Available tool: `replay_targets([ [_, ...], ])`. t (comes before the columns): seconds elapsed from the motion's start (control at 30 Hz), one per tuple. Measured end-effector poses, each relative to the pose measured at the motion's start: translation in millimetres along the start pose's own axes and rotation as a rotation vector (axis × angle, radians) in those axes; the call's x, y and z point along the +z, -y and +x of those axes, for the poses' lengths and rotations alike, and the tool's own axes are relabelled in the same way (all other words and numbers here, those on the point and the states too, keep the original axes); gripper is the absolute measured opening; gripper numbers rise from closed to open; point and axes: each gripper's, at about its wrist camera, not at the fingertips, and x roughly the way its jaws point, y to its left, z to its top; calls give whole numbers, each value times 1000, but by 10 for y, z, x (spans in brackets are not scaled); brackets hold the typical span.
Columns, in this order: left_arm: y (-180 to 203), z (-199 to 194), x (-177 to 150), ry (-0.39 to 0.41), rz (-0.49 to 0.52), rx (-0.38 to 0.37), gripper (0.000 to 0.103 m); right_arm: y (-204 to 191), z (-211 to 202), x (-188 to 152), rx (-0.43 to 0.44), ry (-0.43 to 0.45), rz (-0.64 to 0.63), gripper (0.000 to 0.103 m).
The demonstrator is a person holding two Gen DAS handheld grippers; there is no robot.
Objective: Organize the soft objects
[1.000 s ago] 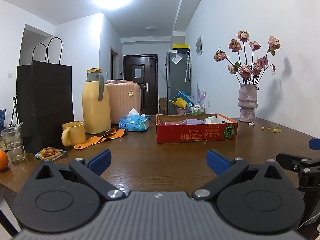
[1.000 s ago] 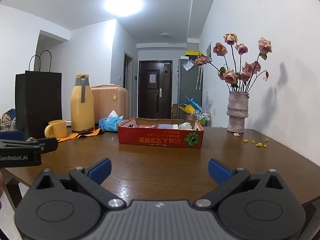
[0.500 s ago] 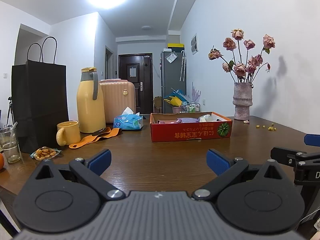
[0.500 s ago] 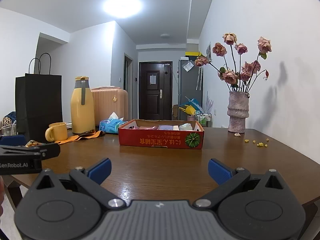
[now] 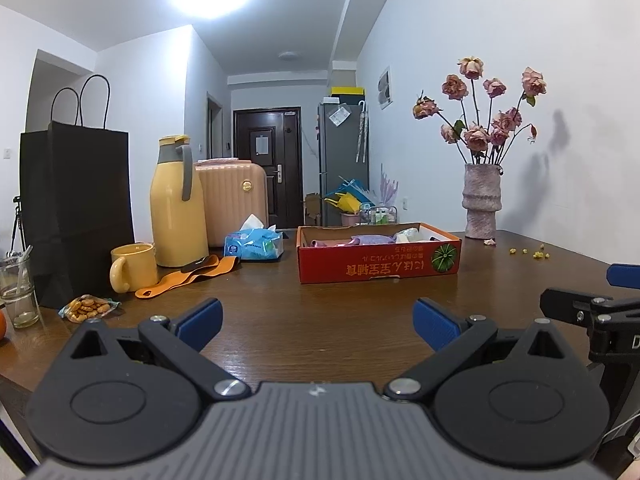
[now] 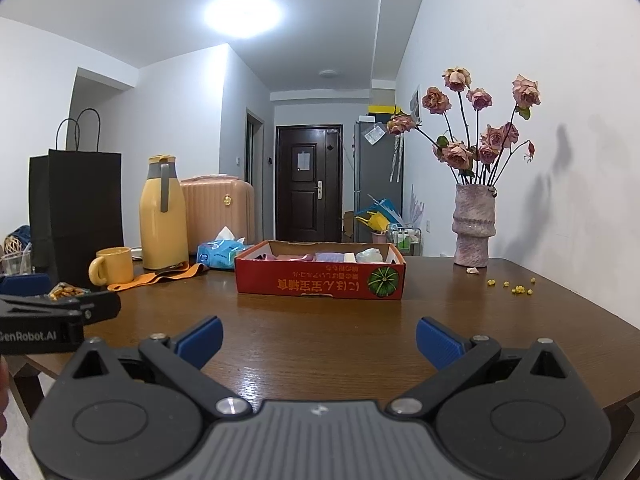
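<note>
A red cardboard box [image 5: 378,266] [image 6: 320,280] sits mid-table and holds folded soft items, pink, purple [image 5: 370,239] and white [image 6: 370,255]. An orange strap [image 5: 188,278] [image 6: 160,276] lies on the table left of the box, by a blue tissue pack [image 5: 254,244] [image 6: 218,254]. My left gripper [image 5: 318,320] is open and empty, near the table's front edge, well short of the box. My right gripper [image 6: 320,336] is open and empty too, beside it on the right.
A yellow flask [image 5: 178,204], yellow mug [image 5: 132,268], black paper bag [image 5: 76,208], snack packet [image 5: 86,307] and glass jar [image 5: 18,296] stand at the left. A vase of dried roses [image 5: 480,208] stands at the back right, with yellow crumbs [image 5: 532,254] nearby.
Both grippers have drifted slightly; the left view has shifted a little leftward and back. Both stay open and empty.
</note>
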Motion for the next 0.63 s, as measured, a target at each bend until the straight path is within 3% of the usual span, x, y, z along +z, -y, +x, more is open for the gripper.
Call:
replay_targets([
  [0.63,0,8,-26,4,-22,-16,103,26,-8,-16,-10,6,10,103],
])
